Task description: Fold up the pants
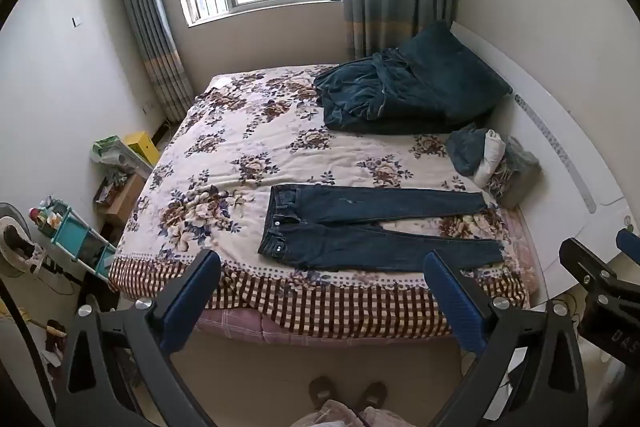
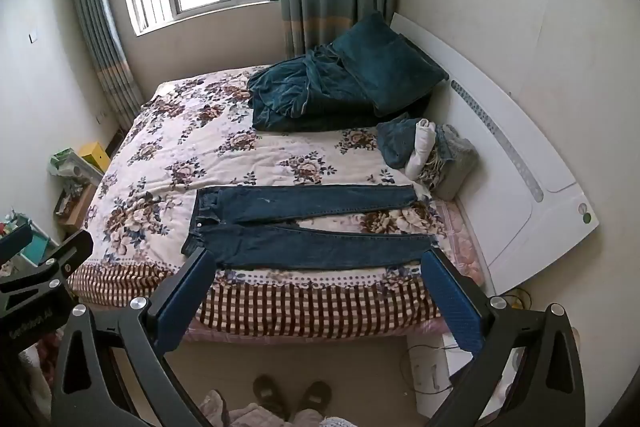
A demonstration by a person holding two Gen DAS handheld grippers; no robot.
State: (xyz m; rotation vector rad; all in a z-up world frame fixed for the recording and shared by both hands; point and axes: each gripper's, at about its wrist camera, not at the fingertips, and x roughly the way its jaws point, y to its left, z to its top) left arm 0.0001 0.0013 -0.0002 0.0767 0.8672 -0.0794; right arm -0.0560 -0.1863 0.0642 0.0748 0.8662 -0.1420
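While both hand-held grippers (image 1: 320,291) (image 2: 316,287) gape released, jeans (image 1: 372,227) flat on bed (image 1: 248,147).

Jeans (image 1: 372,227) flat on floral bed (image 1: 240,147)

Bare floral cover (image 1: 224,163) is seen on the window side of the jeans (image 1: 360,227), and a narrow strip of it between them and the near bed edge. Access from the near side is unobstructed; both grippers, left (image 1: 320,267) and right (image 2: 316,263), are held spread wide, short of that edge. Beyond the jeans, the far right corner is taken up by a teal blanket (image 1: 400,95). The leg ends are hemmed in by a clothes pile (image 1: 492,159) against the headboard (image 1: 560,155). The floor to the left is crowded by shelves (image 1: 76,235).
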